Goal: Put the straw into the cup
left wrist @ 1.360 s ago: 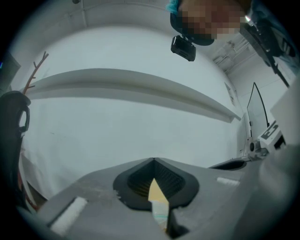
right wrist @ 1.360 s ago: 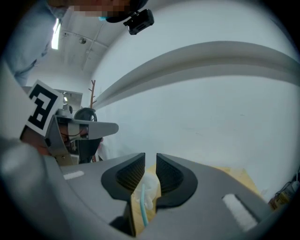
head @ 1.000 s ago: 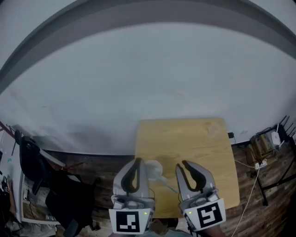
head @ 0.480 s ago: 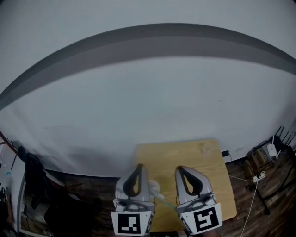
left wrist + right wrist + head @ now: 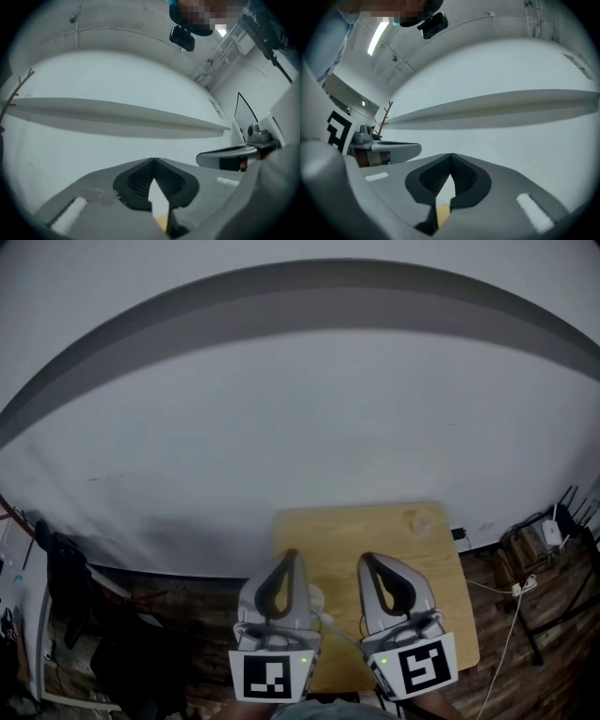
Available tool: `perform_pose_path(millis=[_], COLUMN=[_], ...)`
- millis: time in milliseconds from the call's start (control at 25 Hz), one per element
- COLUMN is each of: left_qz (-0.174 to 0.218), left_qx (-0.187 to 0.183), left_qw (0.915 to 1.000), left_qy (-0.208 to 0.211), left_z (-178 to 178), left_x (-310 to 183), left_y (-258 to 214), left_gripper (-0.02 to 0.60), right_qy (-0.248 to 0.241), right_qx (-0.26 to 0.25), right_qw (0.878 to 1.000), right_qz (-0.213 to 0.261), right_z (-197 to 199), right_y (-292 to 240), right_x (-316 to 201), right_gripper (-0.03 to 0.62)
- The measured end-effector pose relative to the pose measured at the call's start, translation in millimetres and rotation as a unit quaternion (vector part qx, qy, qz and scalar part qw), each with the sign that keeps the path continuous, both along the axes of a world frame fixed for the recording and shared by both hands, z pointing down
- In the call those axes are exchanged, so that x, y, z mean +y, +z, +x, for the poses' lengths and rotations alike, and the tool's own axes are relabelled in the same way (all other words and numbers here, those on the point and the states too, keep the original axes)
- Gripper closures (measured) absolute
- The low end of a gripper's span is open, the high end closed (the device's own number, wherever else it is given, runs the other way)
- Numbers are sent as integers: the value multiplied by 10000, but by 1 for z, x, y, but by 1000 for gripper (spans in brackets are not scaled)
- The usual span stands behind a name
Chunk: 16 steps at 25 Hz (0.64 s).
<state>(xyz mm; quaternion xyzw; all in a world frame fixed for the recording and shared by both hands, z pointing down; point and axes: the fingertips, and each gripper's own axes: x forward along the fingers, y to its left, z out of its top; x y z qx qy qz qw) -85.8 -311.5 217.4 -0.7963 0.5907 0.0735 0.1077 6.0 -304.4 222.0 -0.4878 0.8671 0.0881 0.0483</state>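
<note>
Left gripper [image 5: 289,559]: jaws are pressed together at the tips; nothing is pinched. Right gripper [image 5: 368,561]: jaws are likewise closed on nothing. Cup [image 5: 316,599]: white, set on the wooden table [image 5: 412,549], partly hidden just right of the left jaws. Straw [image 5: 340,632]: seen between the two jaw pairs; contact with the cup cannot be told.

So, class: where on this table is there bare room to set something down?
Bare: the far half of the table, from the gripper tips to the far edge. Crowded: the near edge, with left gripper, cup, straw and right gripper.
</note>
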Motion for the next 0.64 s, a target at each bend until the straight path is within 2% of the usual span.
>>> perform_pose_path(millis=[400, 640], left_qz=[-104, 15], left_qx=[-5, -47], left_qw=[9999, 10000], left_qy=[-17, -26], left_z=[4, 6], left_x=[-3, -12], left_y=[6, 6], left_gripper=[565, 565], right_qy=[-47, -11], right_qx=[31, 13], right_qw=[10000, 9998], right_qz=[-60, 191], right_z=[0, 4], right_y=[6, 4], right_x=[-2, -13], right_gripper=[588, 588])
